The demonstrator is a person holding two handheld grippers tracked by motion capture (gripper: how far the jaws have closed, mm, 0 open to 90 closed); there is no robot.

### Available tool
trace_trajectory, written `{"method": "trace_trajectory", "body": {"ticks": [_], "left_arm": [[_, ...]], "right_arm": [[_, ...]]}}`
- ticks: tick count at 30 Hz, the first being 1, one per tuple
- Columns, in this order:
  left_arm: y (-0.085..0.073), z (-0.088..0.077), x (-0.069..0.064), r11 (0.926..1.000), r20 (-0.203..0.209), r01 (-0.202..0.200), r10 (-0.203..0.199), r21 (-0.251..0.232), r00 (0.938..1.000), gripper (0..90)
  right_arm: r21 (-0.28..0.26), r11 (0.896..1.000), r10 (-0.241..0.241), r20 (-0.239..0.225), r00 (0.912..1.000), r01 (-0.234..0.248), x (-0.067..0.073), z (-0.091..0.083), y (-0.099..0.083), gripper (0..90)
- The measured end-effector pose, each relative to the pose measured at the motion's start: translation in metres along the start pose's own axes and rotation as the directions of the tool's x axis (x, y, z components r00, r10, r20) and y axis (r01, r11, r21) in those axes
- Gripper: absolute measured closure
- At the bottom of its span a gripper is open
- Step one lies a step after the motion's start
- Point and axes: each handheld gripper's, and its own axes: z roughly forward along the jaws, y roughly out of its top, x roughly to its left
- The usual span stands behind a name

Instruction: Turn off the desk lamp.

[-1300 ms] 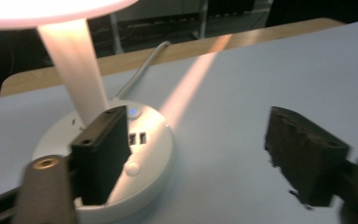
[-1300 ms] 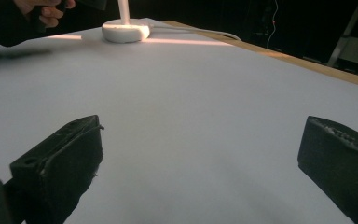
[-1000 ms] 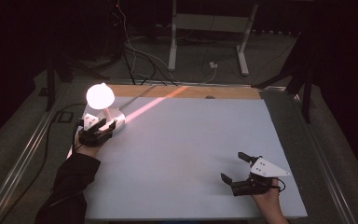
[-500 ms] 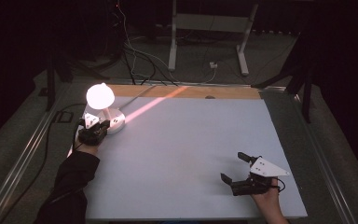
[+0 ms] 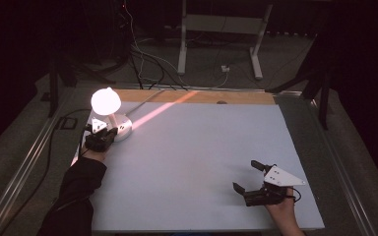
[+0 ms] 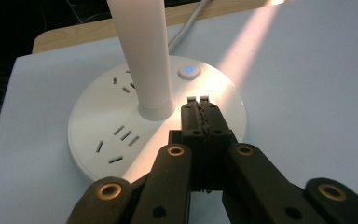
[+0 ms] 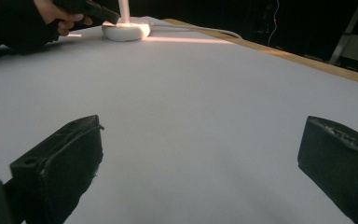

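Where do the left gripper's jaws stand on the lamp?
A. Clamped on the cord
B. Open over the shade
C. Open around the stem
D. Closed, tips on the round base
D: the left gripper has its jaws pressed together, tips on the lamp base beside the stem.

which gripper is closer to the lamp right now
Left. The left gripper is shut with its tips over the lamp base, near the lit button. The right gripper is open, far across the table.

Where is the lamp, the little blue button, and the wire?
lamp [image 5: 106, 101], high view, on its glowing shade.
blue button [image 6: 188, 71], left gripper view, on its lit centre.
wire [image 6: 184, 31], left gripper view, on the stretch behind the lamp base.
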Motion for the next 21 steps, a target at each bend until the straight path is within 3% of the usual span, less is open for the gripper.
{"method": "trace_trajectory", "body": {"ticks": [13,21], "left_arm": [[-0.0004,0.0003,-0.0010,0.9997,-0.006,-0.025,0.025,0.004,0.9997,90.0],[0.0010,-0.0003,-0.0002,0.9998,0.002,-0.018,0.018,0.011,0.9998,90.0]], "right_arm": [[0.005,1.000,-0.004,0.000,1.0000,0.004,0.0003,0.0002,-0.0001,0.0],[0.006,1.000,-0.004,-0.001,1.0000,0.004,0.0006,0.0008,-0.0001,0.0]]}}
